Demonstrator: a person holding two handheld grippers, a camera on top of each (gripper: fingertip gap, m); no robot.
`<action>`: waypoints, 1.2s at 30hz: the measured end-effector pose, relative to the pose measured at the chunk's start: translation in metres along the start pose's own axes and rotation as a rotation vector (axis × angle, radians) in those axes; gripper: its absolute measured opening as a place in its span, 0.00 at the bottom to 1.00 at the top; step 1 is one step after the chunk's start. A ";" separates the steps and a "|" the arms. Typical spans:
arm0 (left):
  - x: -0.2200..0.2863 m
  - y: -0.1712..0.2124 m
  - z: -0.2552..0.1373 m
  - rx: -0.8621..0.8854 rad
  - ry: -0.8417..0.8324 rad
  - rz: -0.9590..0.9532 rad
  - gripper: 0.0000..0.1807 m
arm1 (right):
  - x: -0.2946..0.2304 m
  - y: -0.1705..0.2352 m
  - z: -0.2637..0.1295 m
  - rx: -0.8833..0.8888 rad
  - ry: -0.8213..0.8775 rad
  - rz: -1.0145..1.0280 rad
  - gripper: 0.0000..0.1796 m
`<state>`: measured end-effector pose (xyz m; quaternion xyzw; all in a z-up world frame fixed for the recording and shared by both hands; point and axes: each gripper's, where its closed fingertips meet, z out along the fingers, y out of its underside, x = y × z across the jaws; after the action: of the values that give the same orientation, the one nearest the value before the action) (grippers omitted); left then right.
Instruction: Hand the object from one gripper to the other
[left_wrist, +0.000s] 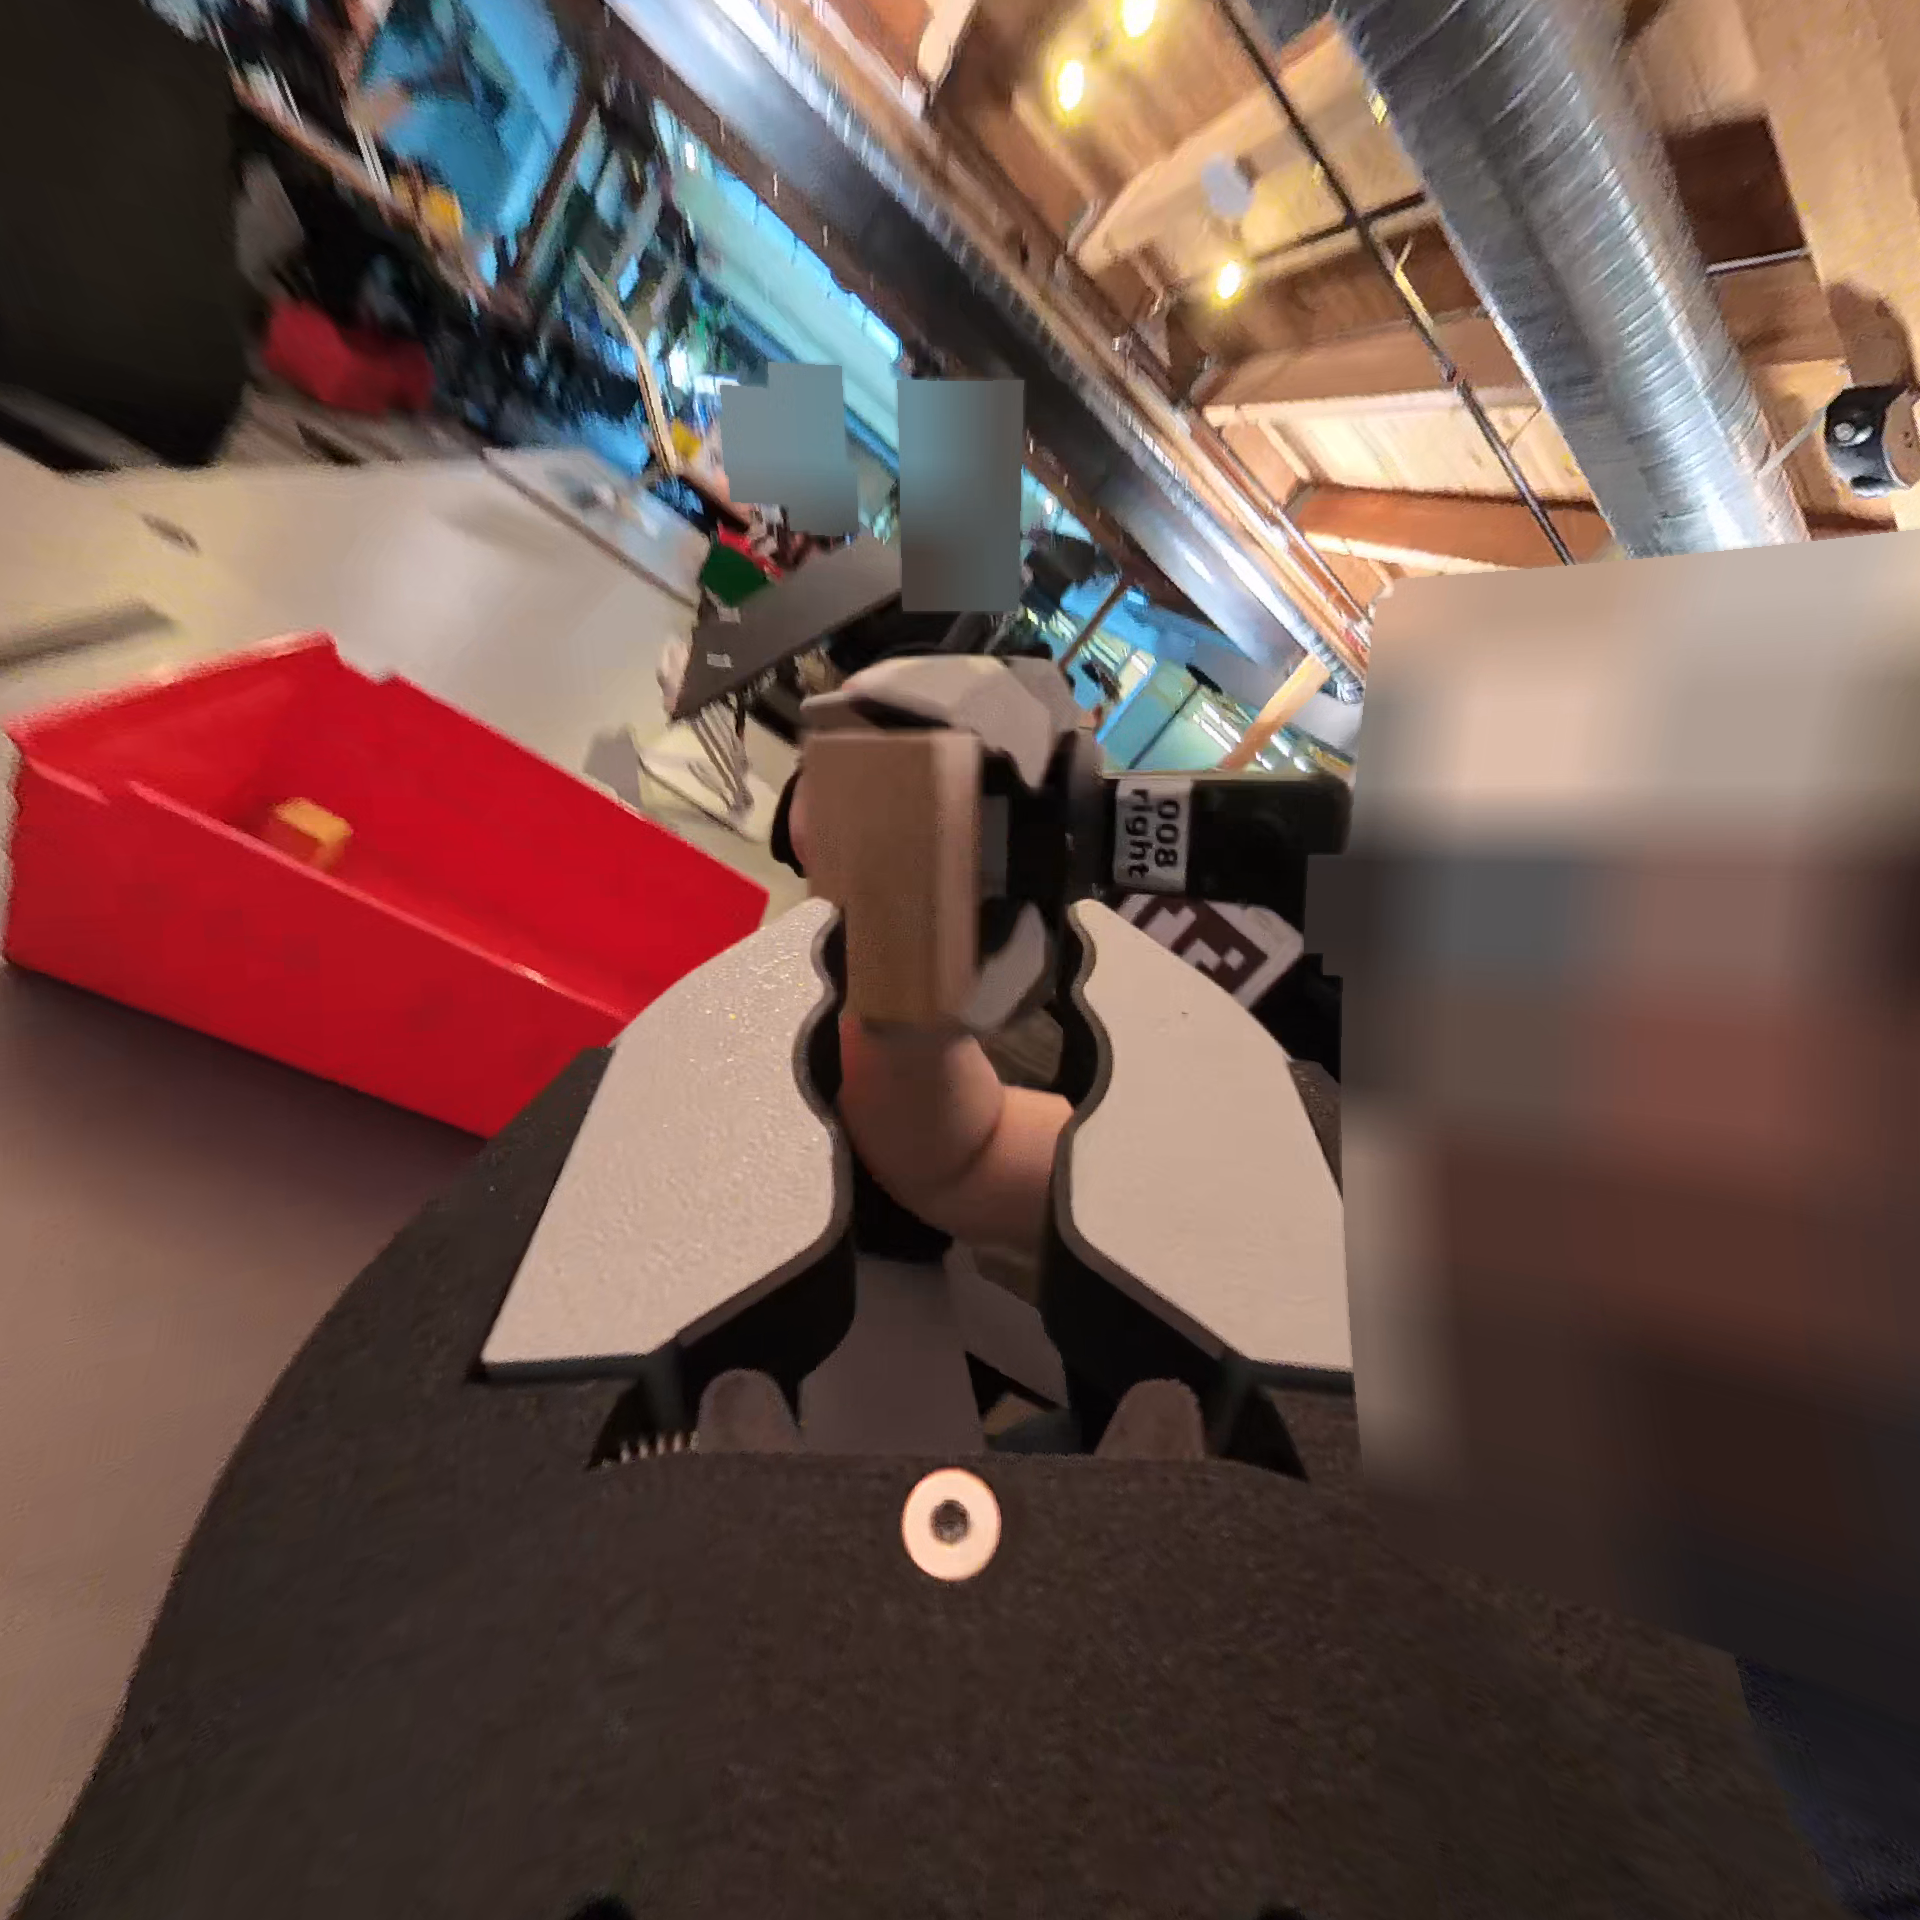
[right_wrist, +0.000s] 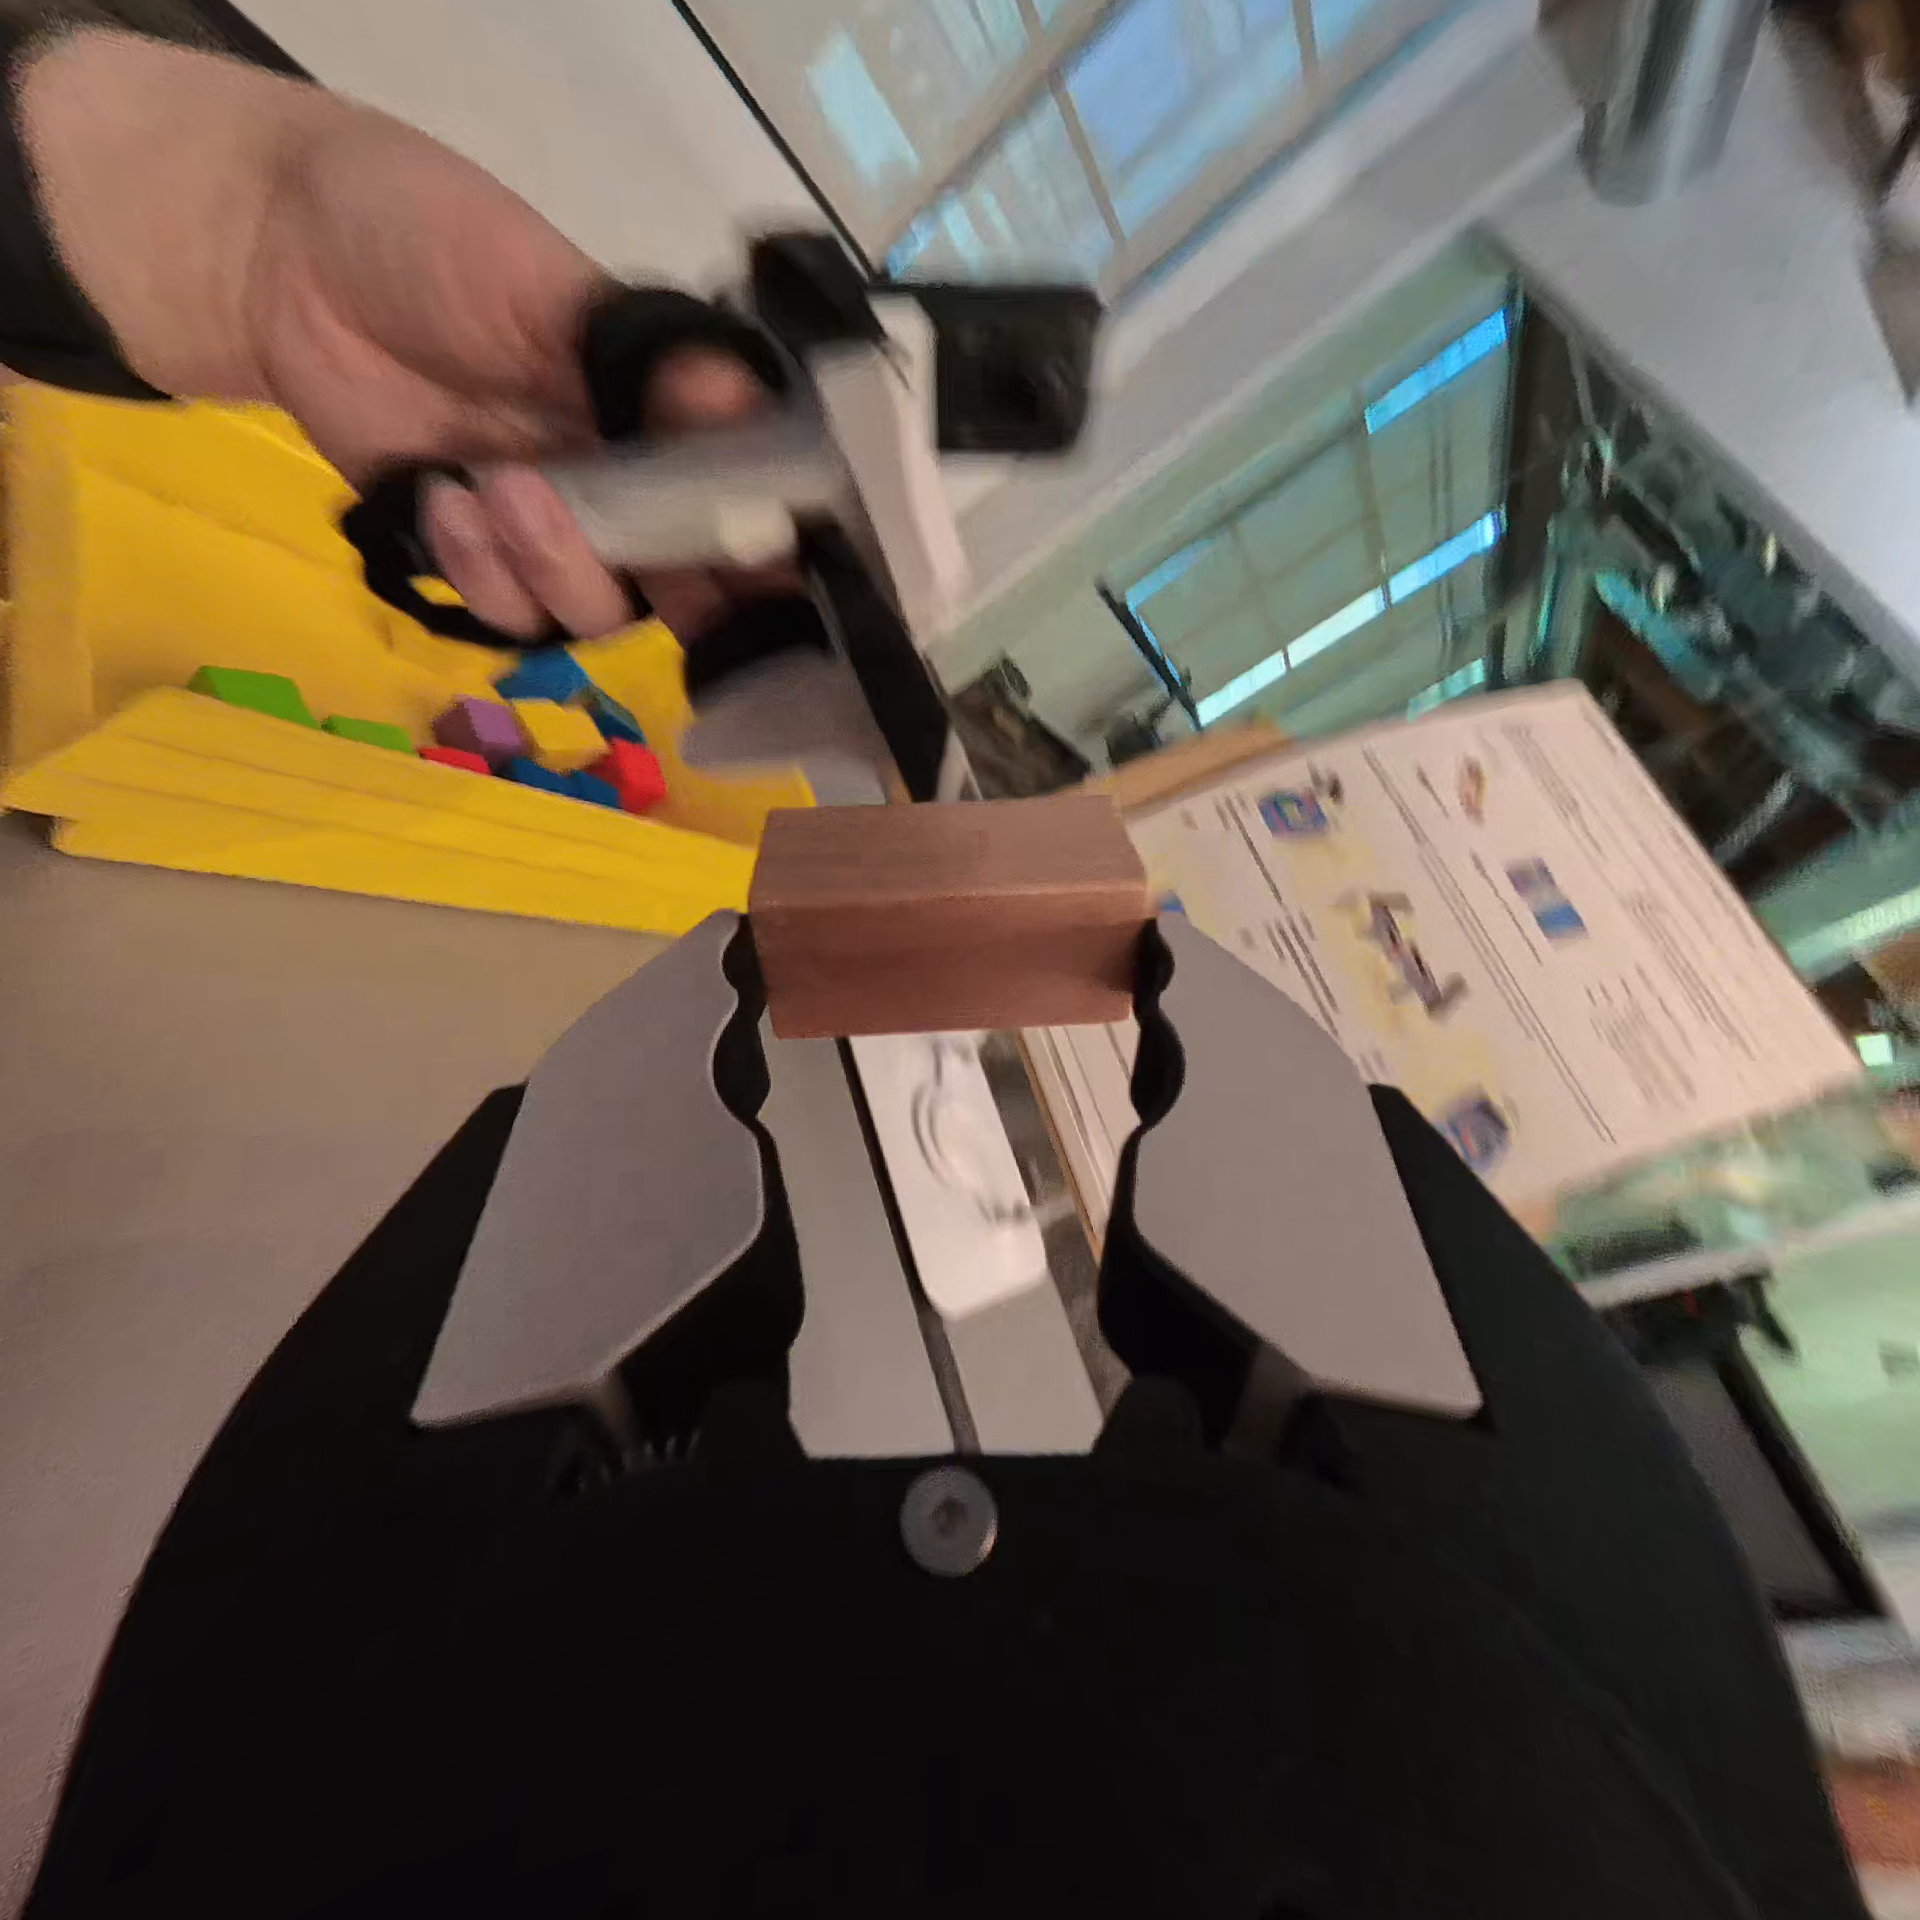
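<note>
Between the tips of the right hand-held gripper (right_wrist: 943, 961), a plain brown rectangular wooden block (right_wrist: 940, 914) sits clamped end to end, lying crosswise to the fingers. Seen from the left wrist view, that same block (left_wrist: 896, 878) stands upright just past the tips of the left hand-held gripper (left_wrist: 948, 961), whose fingers are spread apart with nothing between them; it looks near but not yet inside their span. A hand (right_wrist: 312, 301) at ten o'clock in the right wrist view works the left tool, too blurred for detail.

On the grey table (left_wrist: 156, 1247), a red plastic bin (left_wrist: 343, 925) lies at nine o'clock in the left view with one small yellow piece (left_wrist: 307, 831) inside. A yellow plastic bin (right_wrist: 343, 821) holding small coloured blocks (right_wrist: 551, 743) lies at ten o'clock in the right view.

My reading: the handover is at the approach stage. Next, the left tool should advance until the block's free faces sit between its pads, close firmly, and only then should the right one let go. Releasing early would drop the block.
</note>
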<state>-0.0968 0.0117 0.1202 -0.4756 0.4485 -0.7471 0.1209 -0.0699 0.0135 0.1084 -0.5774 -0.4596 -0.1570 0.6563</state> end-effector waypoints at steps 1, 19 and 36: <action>0.003 -0.006 -0.006 0.020 -0.013 0.028 0.21 | 0.018 0.014 -0.009 -0.063 0.040 0.048 0.39; 0.018 -0.003 -0.024 -0.053 -0.088 0.078 0.15 | -0.016 0.360 -0.138 -1.253 0.161 1.335 0.38; 0.016 -0.004 -0.027 -0.050 -0.097 0.080 0.13 | -0.027 0.396 -0.134 -1.325 0.243 1.294 0.38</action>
<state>-0.1261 0.0186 0.1292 -0.4957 0.4791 -0.7064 0.1605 0.2636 -0.0035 -0.1436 -0.9572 0.2065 -0.0504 0.1964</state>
